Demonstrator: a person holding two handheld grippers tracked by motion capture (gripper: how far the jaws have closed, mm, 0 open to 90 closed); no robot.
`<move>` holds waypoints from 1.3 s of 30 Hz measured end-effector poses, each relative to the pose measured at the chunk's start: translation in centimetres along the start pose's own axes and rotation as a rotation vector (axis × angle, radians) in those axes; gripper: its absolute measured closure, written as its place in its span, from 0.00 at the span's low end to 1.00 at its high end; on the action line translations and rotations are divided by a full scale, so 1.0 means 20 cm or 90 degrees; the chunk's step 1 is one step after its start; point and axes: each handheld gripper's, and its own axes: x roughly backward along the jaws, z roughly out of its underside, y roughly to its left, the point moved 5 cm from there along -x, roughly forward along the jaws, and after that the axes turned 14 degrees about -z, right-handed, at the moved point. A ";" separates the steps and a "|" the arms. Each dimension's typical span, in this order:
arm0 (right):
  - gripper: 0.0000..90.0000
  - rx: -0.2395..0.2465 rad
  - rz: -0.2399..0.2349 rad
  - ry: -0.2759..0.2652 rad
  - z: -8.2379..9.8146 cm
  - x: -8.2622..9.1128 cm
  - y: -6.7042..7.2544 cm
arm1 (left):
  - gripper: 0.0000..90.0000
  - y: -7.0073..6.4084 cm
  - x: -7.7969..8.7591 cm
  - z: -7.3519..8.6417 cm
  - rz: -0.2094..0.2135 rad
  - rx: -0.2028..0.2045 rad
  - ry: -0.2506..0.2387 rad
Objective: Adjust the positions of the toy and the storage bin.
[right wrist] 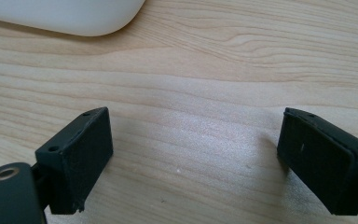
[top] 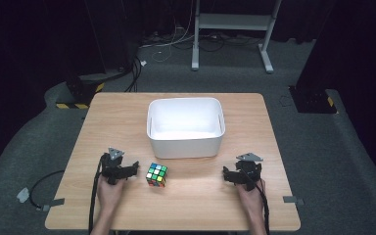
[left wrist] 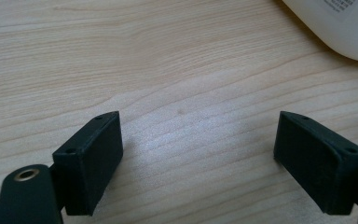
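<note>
The left tool point(top: 126, 171) is resting on the bench point(top: 127, 122) just left of the cube point(top: 156, 175), its jaws standing apart with nothing but bare wood between them. The right tool point(top: 235, 176) is sitting well to the right of the cube, likewise released and empty. The cube is lying on the bench just in front of the white bin point(top: 185, 128), near the bin's left front corner. The likely step is gripping the cube with the left tool; doing it well means squaring the jaws to two flat opposite faces, centring them, and closing firmly before lifting over the bin's rim.
</note>
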 end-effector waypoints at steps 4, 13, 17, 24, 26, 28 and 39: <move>0.11 0.000 0.000 -0.001 0.00 0.00 0.00 | 0.17 0.00 0.00 0.00 0.001 0.000 0.000; 0.12 -0.002 0.000 -0.001 0.00 0.00 0.00 | 0.17 0.00 0.00 0.00 0.001 -0.001 0.000; 0.12 -0.001 -0.002 -0.002 0.00 0.00 0.01 | 0.16 0.00 0.00 0.00 0.004 -0.003 0.001; 0.12 -0.001 -0.001 -0.002 0.00 0.00 0.00 | 0.17 0.01 0.01 0.01 0.011 -0.011 0.009; 0.13 -0.002 -0.001 -0.002 0.00 0.00 0.01 | 0.17 0.01 0.02 0.01 0.015 -0.017 0.012; 0.13 -0.002 -0.001 -0.002 0.00 0.00 0.01 | 0.17 0.01 0.02 0.01 0.015 -0.025 0.013; 0.13 -0.003 -0.001 -0.002 0.00 0.00 0.01 | 0.17 0.02 0.06 0.00 0.051 0.000 -0.007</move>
